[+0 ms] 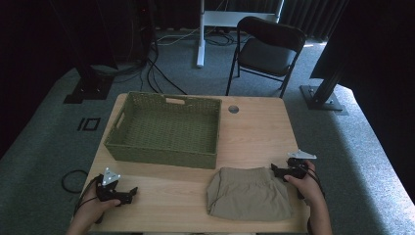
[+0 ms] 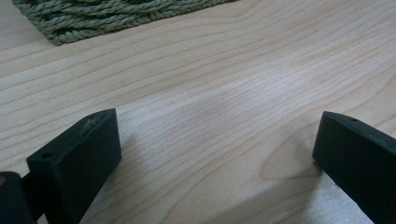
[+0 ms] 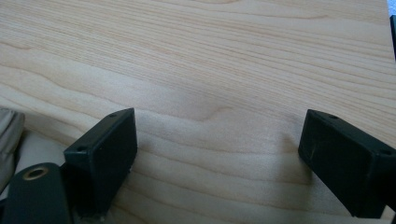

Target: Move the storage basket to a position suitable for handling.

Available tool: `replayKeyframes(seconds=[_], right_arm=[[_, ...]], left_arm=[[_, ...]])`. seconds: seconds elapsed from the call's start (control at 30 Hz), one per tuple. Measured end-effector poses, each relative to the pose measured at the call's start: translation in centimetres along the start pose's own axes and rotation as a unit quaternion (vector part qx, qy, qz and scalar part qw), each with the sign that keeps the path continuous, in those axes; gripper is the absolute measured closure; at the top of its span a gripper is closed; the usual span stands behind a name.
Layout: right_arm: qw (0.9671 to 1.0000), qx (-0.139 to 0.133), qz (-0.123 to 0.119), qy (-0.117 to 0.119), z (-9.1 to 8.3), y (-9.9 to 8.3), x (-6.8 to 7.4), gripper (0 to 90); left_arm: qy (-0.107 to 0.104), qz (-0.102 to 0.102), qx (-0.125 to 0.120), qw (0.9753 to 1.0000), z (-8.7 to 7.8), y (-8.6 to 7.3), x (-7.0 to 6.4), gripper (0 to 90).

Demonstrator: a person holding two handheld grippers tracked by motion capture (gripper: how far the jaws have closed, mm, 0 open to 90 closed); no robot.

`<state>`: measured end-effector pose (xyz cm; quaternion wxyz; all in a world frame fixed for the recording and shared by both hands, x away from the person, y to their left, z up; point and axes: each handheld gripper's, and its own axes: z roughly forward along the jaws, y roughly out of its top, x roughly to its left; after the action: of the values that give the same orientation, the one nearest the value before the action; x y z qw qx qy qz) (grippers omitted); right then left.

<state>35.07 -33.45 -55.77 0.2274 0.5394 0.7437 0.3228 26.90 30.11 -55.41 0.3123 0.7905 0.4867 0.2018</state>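
A folded tan garment (image 1: 248, 193) lies on the wooden table (image 1: 254, 132) near its front edge, right of centre. A green woven basket (image 1: 165, 129) stands at the back left, and nothing shows inside it. My left gripper (image 1: 131, 192) rests on the table at the front left, jaws wide apart over bare wood (image 2: 219, 135). My right gripper (image 1: 275, 171) sits at the garment's upper right corner, open, with bare wood between its jaws (image 3: 217, 135). A tan edge of the garment (image 3: 9, 140) lies at the left in the right gripper view.
The basket's corner (image 2: 93, 18) lies ahead of the left gripper. A round cable hole (image 1: 233, 109) sits at the table's back edge. Beyond the table stand a black folding chair (image 1: 266, 49), a white desk leg (image 1: 200, 34) and floor cables (image 1: 151, 68).
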Motion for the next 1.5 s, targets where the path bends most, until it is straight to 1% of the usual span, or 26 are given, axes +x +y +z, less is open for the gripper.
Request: replayKeyframes(seconds=[0.07, 0.13, 0.17, 0.2, 0.23, 0.27, 0.33, 0.4, 0.43, 0.53, 0.63, 0.7, 0.9, 0.97, 1.03, 1.13, 1.17, 1.2, 1.27, 1.3, 1.33, 1.4, 1.5], right_arm=[[1.0, 0.0, -0.001, 0.001, 0.0, 0.0, 0.0, 11.2], [1.0, 0.001, 0.0, 0.001, 0.1, 0.1, -0.1, 11.2], [1.0, 0.001, 0.0, 0.001, 0.1, 0.1, -0.1, 11.2], [1.0, 0.003, 0.0, 0.002, 0.1, 0.2, -0.1, 11.1], [1.0, 0.003, 0.0, 0.002, 0.1, 0.2, -0.1, 11.1], [1.0, 0.004, 0.008, 0.004, 0.1, 0.4, -0.2, 11.2], [0.9999, 0.004, 0.014, 0.001, 0.2, 0.5, -0.2, 11.2], [0.9997, -0.005, 0.025, 0.005, 0.0, 0.8, -0.3, 11.2], [0.9995, -0.009, 0.03, 0.006, -0.1, 1.0, -0.3, 11.2], [0.9996, -0.017, 0.024, 0.001, -0.6, 1.9, -0.3, 11.2], [0.9995, -0.024, 0.018, 0.001, -1.0, 2.9, -0.1, 11.2], [0.9993, -0.031, 0.019, 0.002, -1.3, 3.6, 0.0, 11.2], [0.9987, -0.045, 0.019, 0.015, -2.1, 5.7, 1.1, 11.3], [0.9981, -0.053, 0.02, 0.023, -2.3, 6.3, 1.6, 11.3], [0.9977, -0.057, 0.021, 0.03, -2.5, 6.8, 2.2, 11.8], [0.9971, -0.065, 0.013, 0.037, -2.8, 7.6, 3.1, 11.9], [0.9971, -0.065, 0.013, 0.037, -2.8, 7.6, 3.1, 11.9], [0.9966, -0.07, 0.005, 0.043, -3.0, 8.2, 3.9, 11.9], [0.9962, -0.072, 0.001, 0.048, -3.0, 8.6, 4.4, 11.9], [0.9962, -0.072, 0.001, 0.048, -3.0, 8.6, 4.4, 11.9], [0.9961, -0.073, 0.0, 0.05, -3.0, 8.8, 4.7, 11.9], [0.9954, -0.078, -0.004, 0.056, -2.9, 9.1, 5.3, 11.9], [0.9945, -0.081, -0.006, 0.066, -2.6, 9.5, 6.2, 11.9]], left_arm=[[-0.003, 0.003, 0.0, 1.0, -0.1, -0.1, 0.1, 1.8], [-0.007, -0.003, 0.0, 1.0, -0.2, -0.1, 0.5, 1.8], [-0.007, -0.003, 0.0, 1.0, -0.2, -0.1, 0.5, 1.9], [0.001, -0.001, 0.006, 1.0, -0.3, -0.2, 0.8, 1.9], [0.001, -0.001, 0.006, 1.0, -0.3, -0.2, 0.8, 1.9], [0.005, -0.004, 0.003, 1.0, -0.5, -0.1, 1.2, 1.9], [0.002, -0.004, -0.005, 1.0, -0.8, 0.1, 1.4, 1.9], [0.002, -0.007, -0.009, 0.9999, -1.1, 0.3, 1.7, 1.9], [0.004, -0.006, -0.01, 0.9999, -1.3, 0.4, 1.9, 1.9], [0.009, -0.006, -0.016, 0.9998, -1.7, 0.7, 2.3, 1.9], [0.009, -0.006, -0.023, 0.9997, -2.1, 1.2, 2.5, 1.9], [0.012, -0.007, -0.027, 0.9995, -2.4, 1.6, 2.7, 1.9], [0.013, -0.005, -0.042, 0.999, -3.4, 2.8, 3.2, 1.9], [0.014, -0.002, -0.048, 0.9987, -3.7, 3.2, 3.3, 1.9], [0.02, -0.004, -0.057, 0.9981, -4.0, 3.7, 3.5, 2.0], [0.03, -0.006, -0.074, 0.9968, -4.5, 4.3, 3.7, 2.0], [0.03, -0.006, -0.074, 0.9968, -4.5, 4.3, 3.7, 2.0], [0.031, -0.009, -0.081, 0.9962, -4.7, 4.6, 3.7, 2.0], [0.03, -0.006, -0.083, 0.996, -4.9, 5.2, 3.9, 1.9], [0.03, -0.006, -0.083, 0.996, -4.9, 5.2, 3.9, 1.9], [0.031, -0.004, -0.086, 0.9958, -5.0, 5.4, 3.9, 1.9], [0.028, 0.001, -0.089, 0.9956, -5.1, 5.9, 4.0, 2.0], [0.024, 0.001, -0.096, 0.9951, -5.4, 6.8, 4.2, 1.9]])
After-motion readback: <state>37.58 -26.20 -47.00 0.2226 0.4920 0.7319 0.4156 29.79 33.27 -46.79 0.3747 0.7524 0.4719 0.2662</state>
